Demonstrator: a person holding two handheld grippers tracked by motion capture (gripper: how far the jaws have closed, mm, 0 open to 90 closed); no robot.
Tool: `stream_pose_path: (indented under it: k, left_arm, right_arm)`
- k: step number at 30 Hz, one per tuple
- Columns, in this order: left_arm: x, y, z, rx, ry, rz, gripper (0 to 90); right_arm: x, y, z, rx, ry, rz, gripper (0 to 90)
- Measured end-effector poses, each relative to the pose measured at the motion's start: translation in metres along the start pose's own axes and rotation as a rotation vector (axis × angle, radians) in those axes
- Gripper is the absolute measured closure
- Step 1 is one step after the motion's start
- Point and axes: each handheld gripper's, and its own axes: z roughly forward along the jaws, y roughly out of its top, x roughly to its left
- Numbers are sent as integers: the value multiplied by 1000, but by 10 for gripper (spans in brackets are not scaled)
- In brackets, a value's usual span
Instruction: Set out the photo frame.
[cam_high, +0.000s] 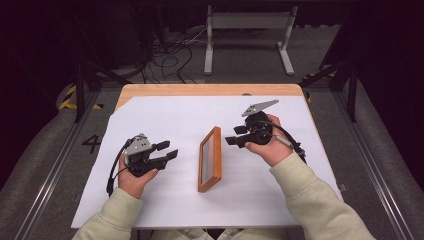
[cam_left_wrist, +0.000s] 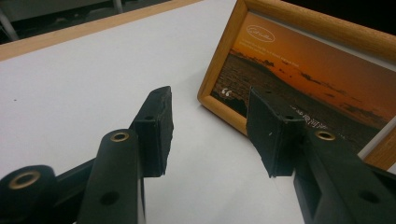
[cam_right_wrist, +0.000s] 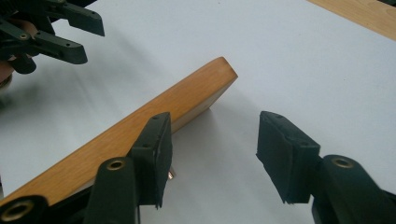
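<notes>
Wood-rimmed and upright, the frame is standing on edge at the centre of the high view, on the white sheet that covers the table. At lower left of that view, the left gripper is hovering just beside the frame, jaws standing apart with nothing between them. In the left gripper view, the frame's glass side is showing at upper right, an orange sunset print behind it, and the open jaws are pointing at its near lower corner without touching it.

Moving right, the right gripper is sitting right of centre in the high view, near the frame's top edge, jaws parted and empty. In the right gripper view, the frame's back edge is running diagonally behind the left-hand jaw; the pads are not pressing on it.

My read: the frame is propped up and let go, so this looks like the release step. Next, either hand would need to close on the rim squarely, since a nudge could tip it.
</notes>
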Motion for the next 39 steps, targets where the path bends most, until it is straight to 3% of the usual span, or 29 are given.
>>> stream_pose_path:
  k: [10, 18, 24, 34, 36, 39]
  left_arm:
    - [0, -1, 1, 5, 2, -1, 520]
    - [0, -1, 1, 11, 6, -2, 519]
    - [0, -1, 2, 11, 6, 4, 518]
    - [0, -1, 2, 13, 6, 6, 517]
    - [0, -1, 2, 12, 6, 7, 517]
    - [-1, -1, 2, 12, 8, 9, 521]
  right_arm:
    - [18, 11, -2, 0, 46, 9, 377]
    - [27, 8, 14, 35, 74, 76, 288]
    - [28, 3, 28, 61, 82, 134, 280]
    - [34, 2, 49, 112, 88, 165, 267]
    - [34, 1, 53, 140, 97, 209, 258]
    - [34, 0, 58, 149, 102, 216, 260]
